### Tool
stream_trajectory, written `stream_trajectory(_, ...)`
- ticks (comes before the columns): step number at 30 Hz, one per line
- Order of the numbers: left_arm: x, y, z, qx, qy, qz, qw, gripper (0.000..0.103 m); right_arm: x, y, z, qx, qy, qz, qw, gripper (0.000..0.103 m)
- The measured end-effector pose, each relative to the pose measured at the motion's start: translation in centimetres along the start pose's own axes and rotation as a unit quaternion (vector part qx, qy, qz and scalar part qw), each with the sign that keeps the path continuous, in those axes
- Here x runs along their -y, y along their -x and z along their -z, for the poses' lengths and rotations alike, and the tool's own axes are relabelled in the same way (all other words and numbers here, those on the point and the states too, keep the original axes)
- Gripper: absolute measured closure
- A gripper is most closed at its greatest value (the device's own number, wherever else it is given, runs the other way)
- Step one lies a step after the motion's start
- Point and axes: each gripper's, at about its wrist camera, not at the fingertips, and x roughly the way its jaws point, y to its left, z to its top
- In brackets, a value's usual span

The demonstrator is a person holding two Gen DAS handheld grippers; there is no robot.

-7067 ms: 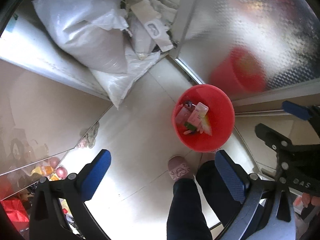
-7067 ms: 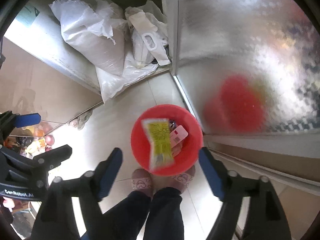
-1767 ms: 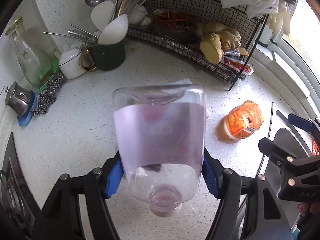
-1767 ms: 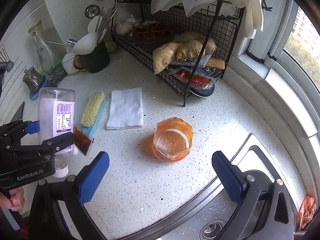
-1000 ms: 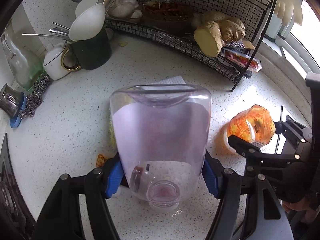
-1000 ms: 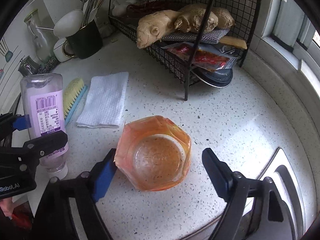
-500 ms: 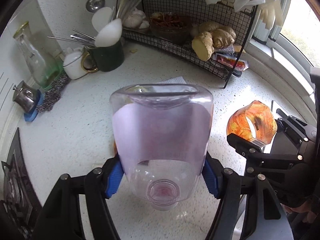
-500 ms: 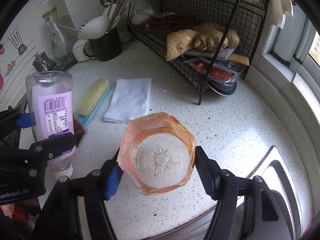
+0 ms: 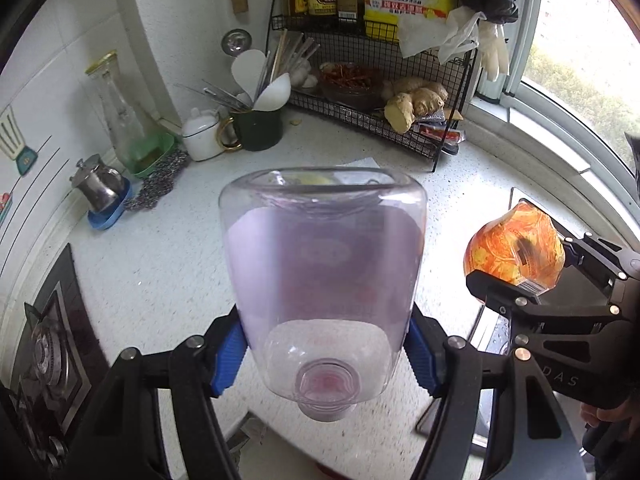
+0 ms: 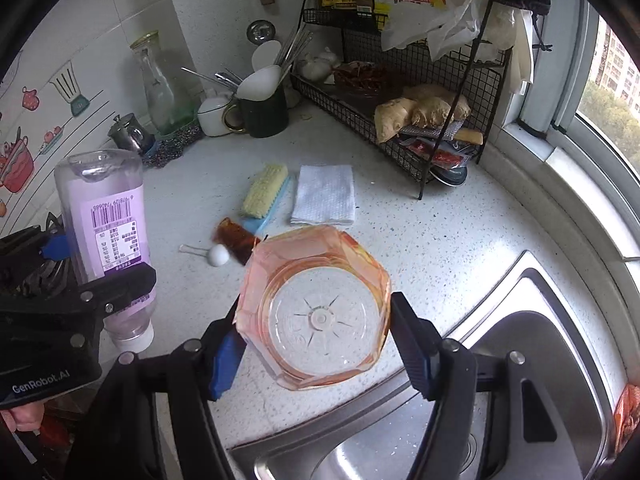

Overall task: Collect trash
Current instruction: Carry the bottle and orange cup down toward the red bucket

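My left gripper (image 9: 325, 354) is shut on a clear plastic bottle (image 9: 322, 268) with a purple label, held cap towards the camera and lifted off the counter; in the right wrist view the same bottle (image 10: 106, 236) hangs at the left. An orange hexagonal plastic jar (image 10: 316, 314) sits between the blue pads of my right gripper (image 10: 318, 346), which is shut on it, base towards the camera. From the left wrist view this jar (image 9: 516, 246) shows at the right, above the sink edge. On the white speckled counter (image 10: 400, 248) lie a brown wrapper (image 10: 236, 240) and a small white scoop (image 10: 216, 255).
A yellow scrub brush (image 10: 266, 192) and a folded white cloth (image 10: 325, 200) lie mid-counter. A black wire rack (image 10: 404, 120) with ginger stands at the back, a dark utensil mug (image 10: 264, 114) and a glass bottle (image 10: 160, 92) to its left. The steel sink (image 10: 460, 400) is at the lower right, a gas hob (image 9: 48, 360) far left.
Both grippers rose and pulled back from the counter with bottle and jar. The right pads closed onto the orange jar and lifted it off the counter.
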Motion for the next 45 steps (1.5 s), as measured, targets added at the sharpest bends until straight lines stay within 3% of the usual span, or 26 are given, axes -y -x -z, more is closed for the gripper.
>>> stream_trajectory(18, -5.4, 9.3, 15.7, 0.008, 0.01, 0.014, 0.9998, 0.036, -11.5, 6.7, 9.9, 0.01, 0.015, 0.008, 1.0, 0.038)
stream_trajectory(26, -6.9, 10.9, 22.4, -0.011, 0.019, 0.019, 0.9996, 0.036, -15.7, 7.6, 15.0, -0.003, 0.015, 0.006, 1.0, 0.038)
stream_trajectory(31, -6.7, 9.6, 26.4, -0.045, 0.022, 0.022, 0.9985, 0.036, -16.5, 6.8, 18.2, -0.018, 0.001, 0.001, 1.0, 0.038)
stream_trajectory(35, -6.5, 7.5, 29.6, -0.08, 0.029, 0.026, 0.9961, 0.036, -16.9, 4.1, 21.3, -0.066, 0.008, -0.001, 0.998, 0.038)
stream_trajectory(45, -6.4, -1.5, 38.3, -0.181, 0.051, 0.021, 0.9819, 0.036, -17.3, -4.3, 27.7, -0.143, 0.03, -0.018, 0.989, 0.038)
